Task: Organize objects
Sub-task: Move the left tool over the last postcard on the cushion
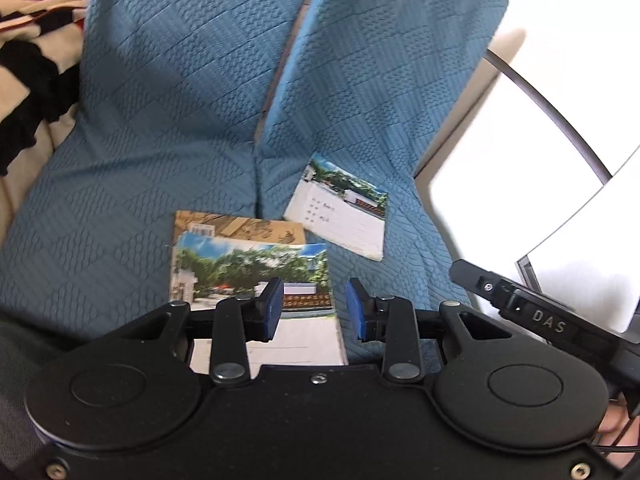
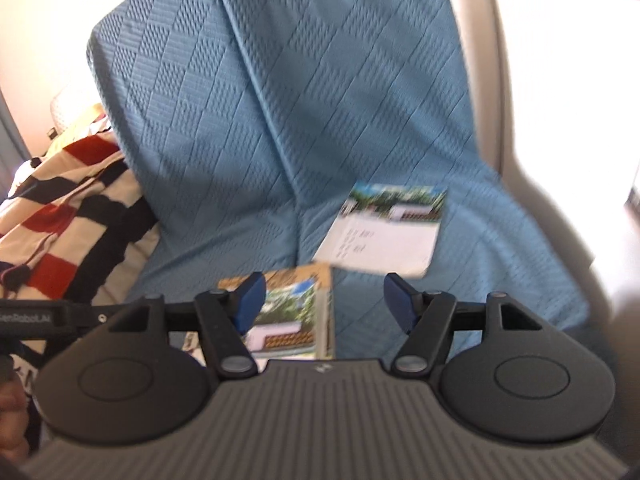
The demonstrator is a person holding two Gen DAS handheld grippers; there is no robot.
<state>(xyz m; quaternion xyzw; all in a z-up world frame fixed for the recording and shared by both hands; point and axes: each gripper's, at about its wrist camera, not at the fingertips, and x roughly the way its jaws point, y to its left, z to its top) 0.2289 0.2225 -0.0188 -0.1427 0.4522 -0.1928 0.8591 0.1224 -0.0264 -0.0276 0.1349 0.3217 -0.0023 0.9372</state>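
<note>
On blue sofa cover (image 1: 168, 128) we see postcard stack (image 1: 248, 272) below left gripper (image 1: 314, 308), loose card (image 2: 380, 232) beyond right gripper (image 2: 324, 304). Both jaws parted, empty. We should approach loose card's edge low, pinch, square onto stack.

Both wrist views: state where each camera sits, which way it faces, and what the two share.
Left wrist: on the left gripper, angled down at the blue sofa; card stack below its open jaws, the right gripper's arm alongside.
Right wrist: on the right gripper, jaws open, facing the sofa back; a hand at the lower left edge.
Shared: card stack, loose card, striped blanket.
</note>
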